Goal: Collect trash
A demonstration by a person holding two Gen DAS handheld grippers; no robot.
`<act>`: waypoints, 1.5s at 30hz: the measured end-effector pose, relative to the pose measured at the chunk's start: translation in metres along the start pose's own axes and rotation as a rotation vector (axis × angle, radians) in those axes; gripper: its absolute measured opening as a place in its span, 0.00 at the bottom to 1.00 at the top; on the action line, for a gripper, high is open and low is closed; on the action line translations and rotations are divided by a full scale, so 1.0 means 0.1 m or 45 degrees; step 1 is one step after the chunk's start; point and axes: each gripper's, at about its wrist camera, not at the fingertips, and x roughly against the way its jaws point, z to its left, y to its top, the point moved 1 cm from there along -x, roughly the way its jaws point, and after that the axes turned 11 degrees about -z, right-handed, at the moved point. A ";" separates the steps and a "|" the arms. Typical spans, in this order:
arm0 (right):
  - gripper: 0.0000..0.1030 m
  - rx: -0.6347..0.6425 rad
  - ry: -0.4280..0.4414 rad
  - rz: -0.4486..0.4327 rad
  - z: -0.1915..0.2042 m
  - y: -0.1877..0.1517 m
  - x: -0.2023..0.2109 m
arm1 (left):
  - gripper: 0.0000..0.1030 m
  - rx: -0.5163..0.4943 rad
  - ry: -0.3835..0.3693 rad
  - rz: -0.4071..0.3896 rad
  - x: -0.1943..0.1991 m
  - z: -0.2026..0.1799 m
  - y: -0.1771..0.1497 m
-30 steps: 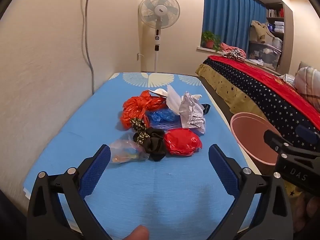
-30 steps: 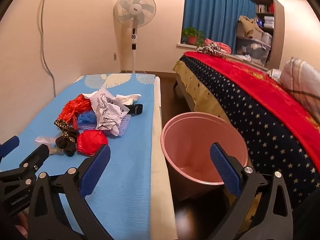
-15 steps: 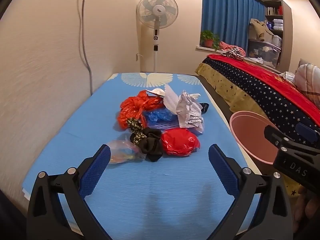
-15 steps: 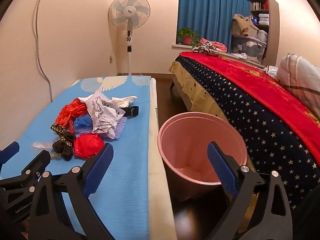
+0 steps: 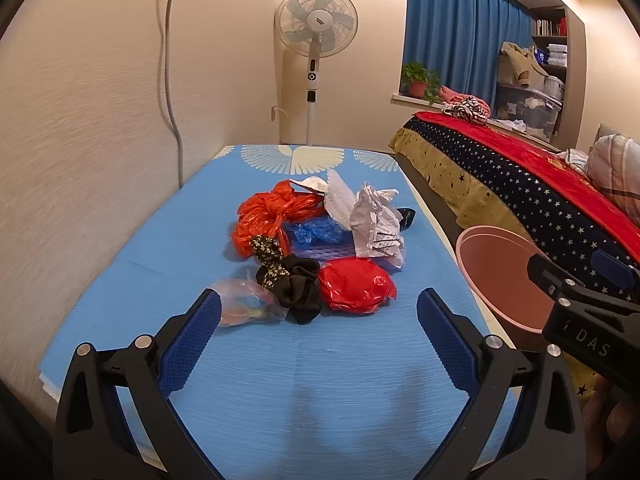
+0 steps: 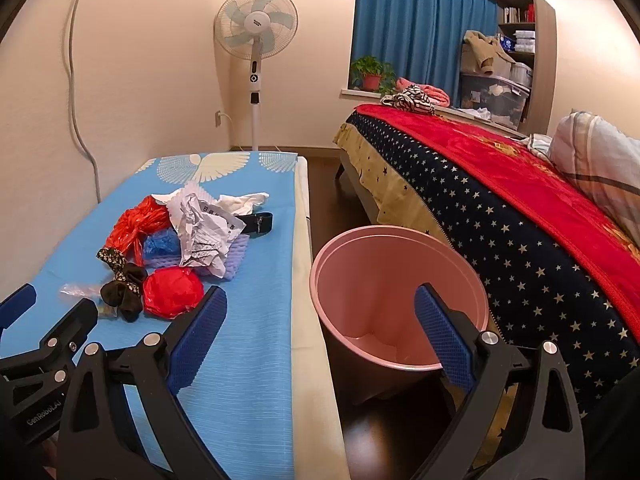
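Note:
A pile of trash lies on the blue mat (image 5: 168, 248): a red plastic wad (image 5: 354, 286) (image 6: 172, 290), a black cloth scrap (image 5: 298, 288), a clear bag (image 5: 244, 304), an orange bag (image 5: 272, 212), a blue bag (image 5: 316, 232) and crumpled white paper (image 5: 376, 224) (image 6: 202, 232). A pink bin (image 6: 400, 300) (image 5: 496, 268) stands on the floor right of the mat. My left gripper (image 5: 318, 336) is open, short of the pile. My right gripper (image 6: 318, 332) is open, facing the bin's left rim.
A bed with a red and starred cover (image 6: 500, 200) runs along the right. A standing fan (image 6: 256, 36) is at the far end, by the wall. A narrow strip of dark floor (image 6: 320, 184) separates mat and bed.
The left gripper has edged back and up a little, so the pile sits slightly farther off. The right view has swung left, bringing the bin more to the centre.

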 end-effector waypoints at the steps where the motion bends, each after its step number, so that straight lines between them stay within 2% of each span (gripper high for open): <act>1: 0.90 0.000 0.001 0.000 0.00 0.00 0.01 | 0.92 0.000 0.001 -0.002 0.00 0.00 0.00; 45: 0.90 0.001 0.036 -0.005 0.03 0.02 0.02 | 0.92 0.002 0.001 -0.003 0.00 0.00 0.01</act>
